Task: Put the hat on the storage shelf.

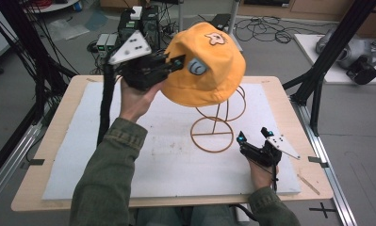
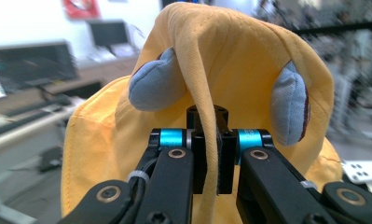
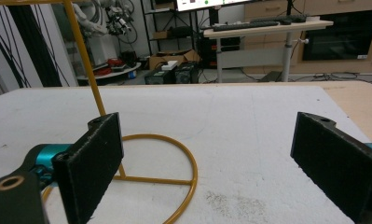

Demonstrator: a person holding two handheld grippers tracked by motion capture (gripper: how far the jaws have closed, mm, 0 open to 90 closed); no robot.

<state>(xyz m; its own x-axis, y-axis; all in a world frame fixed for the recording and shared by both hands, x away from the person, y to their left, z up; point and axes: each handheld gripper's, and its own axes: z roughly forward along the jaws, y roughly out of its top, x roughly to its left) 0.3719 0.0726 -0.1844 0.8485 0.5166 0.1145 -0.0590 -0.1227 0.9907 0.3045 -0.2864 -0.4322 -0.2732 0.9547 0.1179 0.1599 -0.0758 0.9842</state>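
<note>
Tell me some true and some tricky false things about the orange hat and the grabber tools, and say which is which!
1. The left gripper is pinching the orange hat. True.
2. The right gripper is squeezed shut on the wire stand. False: its jaws stand wide open, holding nothing, down by the stand's ring base.
3. The hat has little blue ears. True.
4. The hat lies flat on the white mat. False: it is up above the mat, at the top of the stand.
5. The stand is blue. False: it is orange-gold wire.
</note>
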